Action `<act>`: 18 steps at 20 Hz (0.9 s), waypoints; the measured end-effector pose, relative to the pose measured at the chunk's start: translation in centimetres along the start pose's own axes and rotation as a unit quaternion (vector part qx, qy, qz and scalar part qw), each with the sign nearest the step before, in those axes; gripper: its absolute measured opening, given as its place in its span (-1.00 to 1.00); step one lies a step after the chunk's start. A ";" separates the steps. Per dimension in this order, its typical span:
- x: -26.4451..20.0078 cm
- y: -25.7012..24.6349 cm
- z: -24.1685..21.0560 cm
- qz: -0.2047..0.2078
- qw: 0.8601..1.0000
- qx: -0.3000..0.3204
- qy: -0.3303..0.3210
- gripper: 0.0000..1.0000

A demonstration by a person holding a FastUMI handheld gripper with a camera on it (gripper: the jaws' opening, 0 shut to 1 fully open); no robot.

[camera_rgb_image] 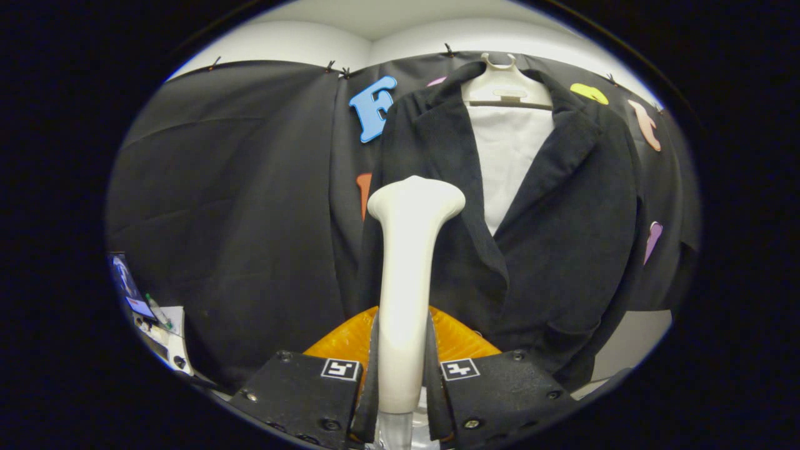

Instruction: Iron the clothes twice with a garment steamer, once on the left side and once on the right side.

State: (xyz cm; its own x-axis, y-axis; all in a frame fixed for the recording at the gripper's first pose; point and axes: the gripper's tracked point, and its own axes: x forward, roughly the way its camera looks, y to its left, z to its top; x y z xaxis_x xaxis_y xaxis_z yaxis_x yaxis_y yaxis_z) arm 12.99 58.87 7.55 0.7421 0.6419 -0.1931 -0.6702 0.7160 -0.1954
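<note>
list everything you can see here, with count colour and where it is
garment steamer: 1, cream white, upright between the fingers, head in front of the jacket's front panel
jacket: 1, black, on a hanger beyond the steamer
hanger: 1, white, at the jacket's collar
white garment: 1, white, inside the open jacket
orange ribbed thing: 1, orange, low behind the fingers, under the jacket's hem; cannot tell what it is
clutter: a few small items, mixed colours, low beside the black cloth wall, too small to name
gripper: 1, both fingers pressed on the steamer's handle
</note>
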 end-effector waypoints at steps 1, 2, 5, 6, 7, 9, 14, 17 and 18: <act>0.0 -0.1 -0.4 0.000 1.000 0.000 0.004 -0.32; -0.1 -0.1 -0.7 -0.001 1.000 0.002 0.007 -0.32; -0.3 0.0 -2.1 0.000 1.000 0.005 0.018 -0.32; -0.3 -0.1 -2.6 0.000 1.000 0.009 0.024 -0.32; -0.3 0.0 -3.2 0.001 0.999 0.013 0.030 -0.32; -0.1 0.0 -4.2 0.003 0.999 0.020 0.040 -0.32; -0.5 0.0 -7.1 0.002 0.998 0.030 0.062 -0.32; -0.5 0.1 -9.2 0.002 0.996 0.036 0.078 -0.32; -0.5 0.1 -9.9 0.003 0.996 0.037 0.084 -0.32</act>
State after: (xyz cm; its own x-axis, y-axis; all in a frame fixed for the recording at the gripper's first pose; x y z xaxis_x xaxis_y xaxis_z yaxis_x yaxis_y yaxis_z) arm 12.43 55.89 -1.90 0.7215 0.5952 -0.3539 -0.6667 0.7352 -0.1228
